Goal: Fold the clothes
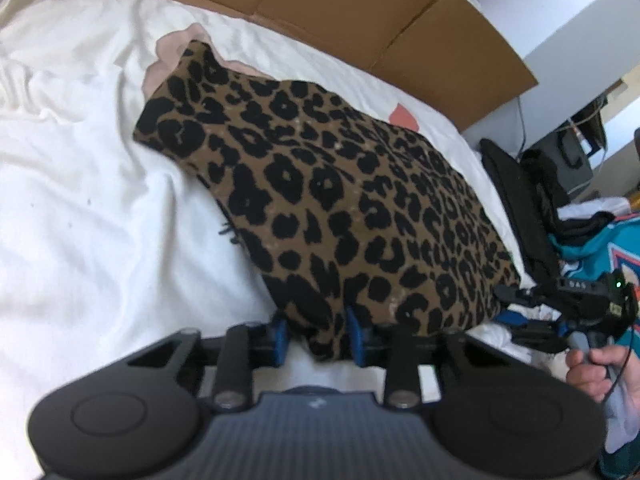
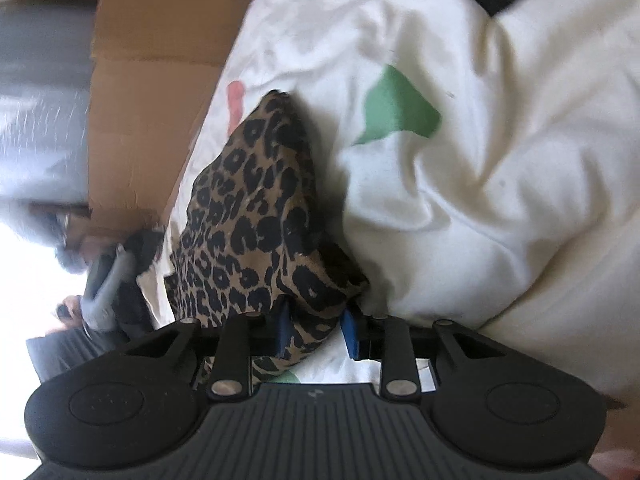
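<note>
Leopard-print garment (image 1: 328, 208) draped across a white bed (image 1: 80, 208), brown with black spots, folded into a thick wedge that narrows toward the far end. Peach cloth (image 1: 168, 50) peeking out from under that far end. Flattened cardboard (image 1: 400, 12) beyond the bed, along its far edge.

Left gripper (image 1: 318, 338) low in the left wrist view, blue pads clamped on a bunched near edge of the garment, fabric filling the narrow gap between them. Right gripper (image 1: 520, 300) visible at the right of the same view, at the garment's near right corner, with a hand (image 1: 600, 372) on its handle. Dark bag (image 1: 516, 200) and teal clothing (image 1: 592, 248) off the bed's right side.

Right wrist view: right gripper (image 2: 316, 332) closed on another corner of the garment (image 2: 256, 216), spotted cloth pinched between the blue pads and hanging below them. Garment rising from the pads to a peak against rumpled white bedding (image 2: 500, 160). Green patch (image 2: 396, 108) printed on that bedding, just beside the peak. Cardboard (image 2: 152, 80) to the left. Far left of this view blurred, details there not readable.
</note>
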A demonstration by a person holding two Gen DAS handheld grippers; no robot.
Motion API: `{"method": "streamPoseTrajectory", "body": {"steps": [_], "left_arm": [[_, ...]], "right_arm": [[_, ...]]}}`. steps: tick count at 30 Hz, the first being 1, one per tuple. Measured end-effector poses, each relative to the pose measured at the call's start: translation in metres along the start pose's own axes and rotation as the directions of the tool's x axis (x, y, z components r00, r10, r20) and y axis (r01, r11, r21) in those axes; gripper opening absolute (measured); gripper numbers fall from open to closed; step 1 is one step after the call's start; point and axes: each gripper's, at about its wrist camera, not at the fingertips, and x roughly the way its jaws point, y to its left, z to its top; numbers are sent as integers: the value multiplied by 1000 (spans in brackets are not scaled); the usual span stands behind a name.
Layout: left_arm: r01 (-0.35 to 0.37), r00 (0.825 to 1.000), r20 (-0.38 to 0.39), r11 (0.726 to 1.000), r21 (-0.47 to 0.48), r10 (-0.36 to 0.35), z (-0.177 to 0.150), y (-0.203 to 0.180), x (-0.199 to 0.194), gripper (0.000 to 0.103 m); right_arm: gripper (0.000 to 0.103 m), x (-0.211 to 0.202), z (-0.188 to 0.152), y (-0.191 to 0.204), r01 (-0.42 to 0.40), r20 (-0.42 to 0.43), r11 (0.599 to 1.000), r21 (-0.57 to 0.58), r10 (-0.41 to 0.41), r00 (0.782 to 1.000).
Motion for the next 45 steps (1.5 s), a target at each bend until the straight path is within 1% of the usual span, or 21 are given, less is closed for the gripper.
{"method": "streamPoseTrajectory", "body": {"steps": [2, 3, 7, 10, 13, 19, 22, 25, 30, 34, 37, 40, 45], "left_arm": [[-7, 1000, -22, 1000, -14, 7, 3, -3, 0, 17], [-15, 1000, -27, 1000, -16, 14, 4, -4, -1, 16], [-39, 999, -34, 999, -16, 39, 8, -13, -8, 13], [-42, 998, -36, 999, -26, 41, 11, -16, -16, 13], [-48, 998, -41, 998, -39, 46, 13, -17, -24, 12], [-38, 997, -66, 996, -85, 33, 8, -23, -29, 11], [-44, 996, -83, 996, -78, 38, 9, -29, -32, 11], [-45, 994, -105, 996, -77, 37, 12, -32, -34, 11], [-53, 988, -147, 995, -79, 41, 6, -35, -41, 11], [-82, 977, -204, 993, -88, 62, -1, -39, -40, 11], [-89, 968, -243, 990, -108, 61, -7, -42, -31, 10], [-84, 964, -263, 987, -137, 46, -9, -43, -24, 10], [-65, 956, -294, 985, -157, 17, -15, -51, -17, 10]], "right_arm": [[21, 1, 0, 1, 3, -4, 1000, -7, -3, 1000], [13, 1, 1, 5, 7, -9, 999, -38, -8, 1000], [10, -2, 0, 15, 13, -22, 996, -91, -15, 1000], [8, -3, -3, 19, 20, -29, 994, -111, -23, 999], [8, -7, -5, 22, 6, -41, 992, -122, -11, 999], [7, -18, -5, 32, -5, -47, 987, -162, -2, 999], [7, -23, -6, 37, -1, -53, 984, -181, -9, 999], [7, -26, -9, 40, 3, -64, 981, -194, -16, 998], [7, -30, -16, 39, 2, -96, 985, -173, -18, 995], [7, -32, -21, 38, 12, -109, 982, -187, -33, 993], [7, -31, -20, 34, 35, -101, 981, -190, -55, 993], [7, -32, -14, 35, 54, -78, 978, -201, -71, 994], [7, -35, -1, 43, 73, -31, 968, -242, -83, 996]]}}
